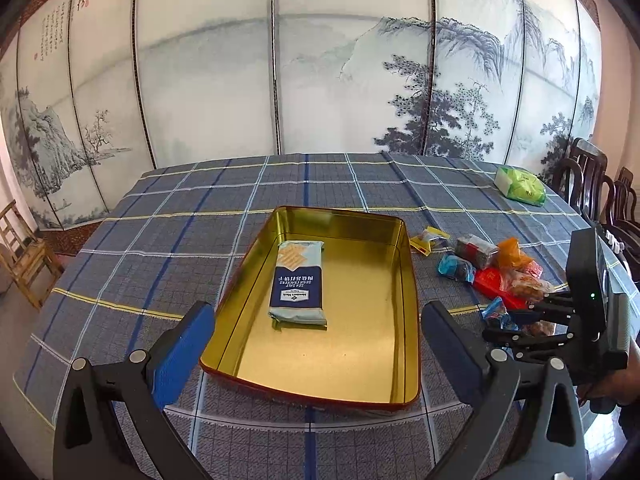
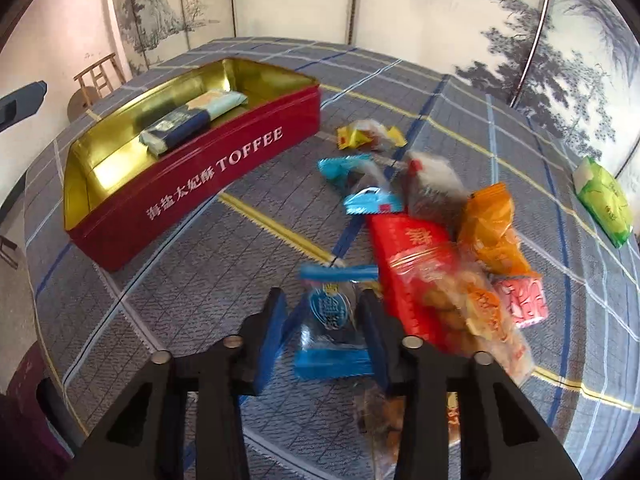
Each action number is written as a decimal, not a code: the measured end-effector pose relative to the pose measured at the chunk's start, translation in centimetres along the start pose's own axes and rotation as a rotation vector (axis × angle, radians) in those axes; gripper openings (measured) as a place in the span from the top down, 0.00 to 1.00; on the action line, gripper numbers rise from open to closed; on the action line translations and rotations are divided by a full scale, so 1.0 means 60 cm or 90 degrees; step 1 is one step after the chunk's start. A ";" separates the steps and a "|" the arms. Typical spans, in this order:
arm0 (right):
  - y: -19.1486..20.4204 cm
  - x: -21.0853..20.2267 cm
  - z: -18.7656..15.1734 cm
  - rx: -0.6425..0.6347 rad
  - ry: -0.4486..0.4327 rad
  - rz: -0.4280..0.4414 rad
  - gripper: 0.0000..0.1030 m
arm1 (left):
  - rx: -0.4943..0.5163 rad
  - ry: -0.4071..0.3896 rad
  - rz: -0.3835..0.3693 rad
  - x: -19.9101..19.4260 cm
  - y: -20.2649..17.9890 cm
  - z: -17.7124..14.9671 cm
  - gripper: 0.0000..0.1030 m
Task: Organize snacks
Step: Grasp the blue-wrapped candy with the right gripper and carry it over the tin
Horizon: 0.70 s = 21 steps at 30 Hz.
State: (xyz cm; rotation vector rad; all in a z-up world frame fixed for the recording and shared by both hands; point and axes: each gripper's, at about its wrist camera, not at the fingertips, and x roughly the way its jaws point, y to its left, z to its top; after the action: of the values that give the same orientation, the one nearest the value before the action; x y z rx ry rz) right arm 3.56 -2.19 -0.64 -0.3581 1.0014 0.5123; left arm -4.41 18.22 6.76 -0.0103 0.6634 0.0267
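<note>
A red toffee tin (image 1: 340,216) with a gold inside lies open on the checked tablecloth, and one blue-and-white cracker pack (image 1: 298,280) rests in it. My left gripper (image 1: 318,320) hangs open over the tin's near end, nothing between its fingers. To the right of the tin (image 2: 200,184) lies a heap of wrapped snacks (image 2: 408,256). My right gripper (image 2: 324,320) points down at the heap's near edge, its pads closed on a small blue-wrapped snack (image 2: 332,312) lying on the cloth. In the left wrist view the right gripper (image 1: 500,326) shows at the pile's front.
A green packet (image 1: 520,186) lies alone at the far right of the table. Dark chairs (image 1: 592,184) stand by the right edge and a wooden chair (image 1: 24,252) by the left. A painted folding screen (image 1: 280,80) closes off the back.
</note>
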 end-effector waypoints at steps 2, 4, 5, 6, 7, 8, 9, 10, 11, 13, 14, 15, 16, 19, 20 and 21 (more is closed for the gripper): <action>-0.009 -0.002 -0.001 0.029 -0.008 0.012 0.70 | 0.003 -0.002 0.001 -0.004 0.000 -0.006 0.01; -0.029 -0.002 0.003 0.076 -0.004 0.035 0.70 | 0.009 -0.002 0.004 -0.005 0.000 -0.010 0.01; -0.032 0.000 0.004 0.081 -0.004 0.037 0.70 | 0.010 -0.003 0.005 -0.007 0.001 -0.012 0.01; -0.029 0.001 0.005 0.073 -0.001 0.031 0.70 | 0.011 -0.005 0.003 -0.009 0.002 -0.013 0.01; -0.023 0.002 0.007 0.062 0.001 0.021 0.70 | 0.010 -0.007 0.000 -0.011 0.003 -0.014 0.01; -0.018 0.002 0.007 0.052 0.003 0.010 0.70 | 0.008 -0.010 0.000 -0.014 0.005 -0.014 0.01; -0.015 0.003 0.008 0.049 0.004 0.003 0.71 | 0.004 -0.014 0.002 -0.016 0.007 -0.015 0.01; -0.015 0.004 0.007 0.052 0.003 -0.002 0.73 | -0.004 -0.017 0.003 -0.018 0.012 -0.016 0.01; -0.015 0.003 0.007 0.057 0.002 -0.004 0.74 | -0.017 -0.020 0.002 -0.021 0.019 -0.017 0.01; -0.016 -0.002 0.007 0.071 -0.004 -0.006 0.76 | -0.055 -0.025 -0.005 -0.027 0.038 -0.020 0.01; -0.015 -0.010 0.008 0.080 -0.016 -0.001 0.76 | -0.076 -0.025 -0.004 -0.030 0.047 -0.023 0.01; -0.013 -0.020 0.013 0.089 -0.028 0.012 0.76 | -0.096 -0.023 -0.003 -0.032 0.057 -0.027 0.01; -0.009 -0.031 0.021 0.095 -0.042 0.026 0.76 | -0.114 -0.019 -0.003 -0.033 0.067 -0.029 0.01; 0.008 -0.055 0.058 0.101 -0.077 0.057 0.76 | -0.128 -0.004 -0.004 -0.034 0.083 -0.029 0.01; 0.014 -0.056 0.074 0.101 -0.081 0.071 0.76 | -0.123 -0.002 0.000 -0.035 0.086 -0.030 0.01; 0.021 -0.055 0.090 0.103 -0.084 0.081 0.76 | -0.116 -0.003 0.010 -0.038 0.086 -0.029 0.01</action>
State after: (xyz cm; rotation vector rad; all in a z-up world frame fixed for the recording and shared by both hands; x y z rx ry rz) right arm 5.22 0.78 4.83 -0.1155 0.9335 0.5585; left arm -7.45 23.30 6.77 -0.1811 0.6539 0.1024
